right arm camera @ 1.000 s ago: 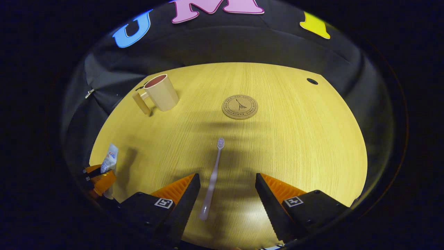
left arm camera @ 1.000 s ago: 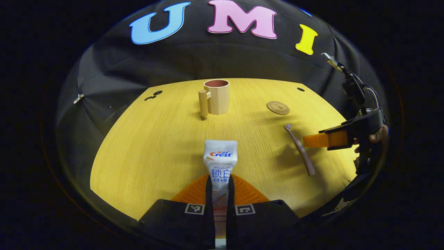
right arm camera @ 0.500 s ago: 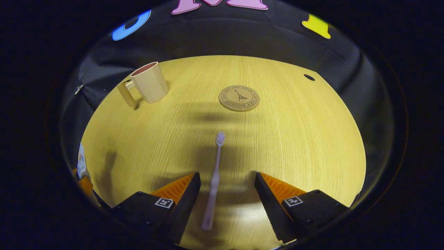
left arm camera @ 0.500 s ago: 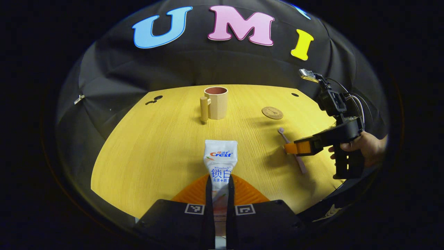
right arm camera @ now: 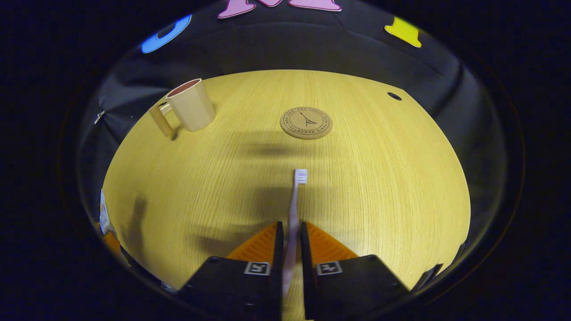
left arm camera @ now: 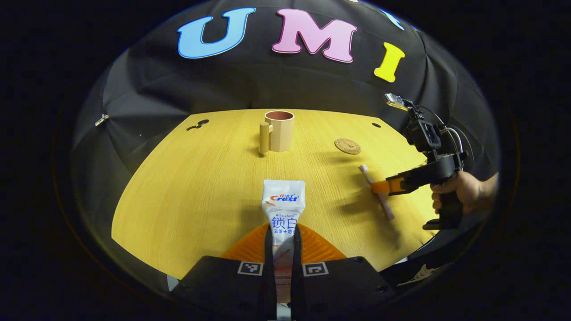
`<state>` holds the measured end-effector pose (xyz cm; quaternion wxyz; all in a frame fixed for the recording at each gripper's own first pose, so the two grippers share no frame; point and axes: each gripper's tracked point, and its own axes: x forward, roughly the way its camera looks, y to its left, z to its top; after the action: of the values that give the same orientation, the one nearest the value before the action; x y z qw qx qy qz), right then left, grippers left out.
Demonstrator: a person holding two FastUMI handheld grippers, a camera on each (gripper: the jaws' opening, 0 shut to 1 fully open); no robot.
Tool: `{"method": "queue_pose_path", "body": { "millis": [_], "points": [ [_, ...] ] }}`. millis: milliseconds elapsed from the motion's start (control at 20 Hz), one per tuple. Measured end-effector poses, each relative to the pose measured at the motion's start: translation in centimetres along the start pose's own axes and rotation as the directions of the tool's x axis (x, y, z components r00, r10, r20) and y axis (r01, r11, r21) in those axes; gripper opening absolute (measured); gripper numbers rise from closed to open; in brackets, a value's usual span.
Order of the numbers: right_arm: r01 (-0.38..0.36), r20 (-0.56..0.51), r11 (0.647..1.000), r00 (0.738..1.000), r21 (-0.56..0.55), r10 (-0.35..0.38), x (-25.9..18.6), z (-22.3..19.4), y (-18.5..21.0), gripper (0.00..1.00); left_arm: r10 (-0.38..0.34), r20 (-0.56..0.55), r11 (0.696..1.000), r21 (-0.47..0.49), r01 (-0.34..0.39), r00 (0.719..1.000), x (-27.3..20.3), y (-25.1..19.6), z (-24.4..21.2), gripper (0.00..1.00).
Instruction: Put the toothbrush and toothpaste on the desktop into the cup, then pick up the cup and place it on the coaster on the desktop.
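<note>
Left gripper [left arm camera: 282,249]: fingers clamped on the toothpaste [left arm camera: 283,209], tube pointing ahead at the cup [left arm camera: 279,130], likely for dropping in. Tube reads "Crest".
Cup: upright at the desk's [left arm camera: 192,187] far side, empty as far as visible.
Coaster [right arm camera: 306,122]: bare, tower emblem, ring text too small to read.
Right gripper [right arm camera: 290,249]: fingers closed on the toothbrush [right arm camera: 295,200] handle, head forward.
</note>
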<state>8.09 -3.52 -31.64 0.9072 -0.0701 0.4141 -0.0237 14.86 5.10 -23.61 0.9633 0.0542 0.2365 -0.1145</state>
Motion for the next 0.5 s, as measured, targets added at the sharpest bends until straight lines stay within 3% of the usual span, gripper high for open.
{"method": "queue_pose_path", "body": {
  "millis": [50, 200, 500],
  "points": [
    [-0.027, -0.002, 0.999, 1.0, -0.021, 0.027, -0.2, 0.4, 0.2, 0.08, -0.009, 0.005, 1.0, -0.003, 0.009, 1.0, 0.1, -0.2, 0.1, 0.18],
    [-0.1, -0.035, 0.989, 0.995, -0.109, 0.097, -0.6, -0.1, 0.3, 0.06, -0.016, -0.001, 1.0, 0.006, 0.016, 1.0, 0.2, -0.3, -0.1, 0.17],
    [-0.131, -0.032, 0.991, 0.991, -0.029, 0.13, -1.8, -0.5, -1.0, 0.05, -0.027, 0.023, 1.0, -0.008, 0.028, 0.999, 0.6, -0.8, 1.0, 0.17]
  ]
}}
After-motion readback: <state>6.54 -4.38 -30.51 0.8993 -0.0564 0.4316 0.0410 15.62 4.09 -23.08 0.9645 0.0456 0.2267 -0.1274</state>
